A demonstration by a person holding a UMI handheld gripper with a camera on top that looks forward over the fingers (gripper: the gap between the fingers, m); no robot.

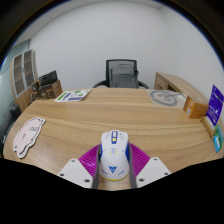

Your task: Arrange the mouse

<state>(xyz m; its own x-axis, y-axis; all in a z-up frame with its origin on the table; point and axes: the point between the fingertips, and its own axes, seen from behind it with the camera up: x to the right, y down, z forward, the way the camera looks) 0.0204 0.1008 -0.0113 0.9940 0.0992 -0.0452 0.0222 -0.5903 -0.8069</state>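
A white computer mouse (113, 152) with blue and yellow trim lies lengthwise between my two fingers, its nose pointing away from me over the wooden table (110, 112). My gripper (113, 156) has both pink pads against the mouse's sides, so it is shut on the mouse. I cannot tell whether the mouse rests on the table or is lifted off it.
A light patterned mat (28, 136) lies on the table to the left. A flat book (72, 95) and a round grey item (166, 97) lie at the far edge. A blue box (215, 103) stands at the right. A black office chair (121, 72) stands behind the table.
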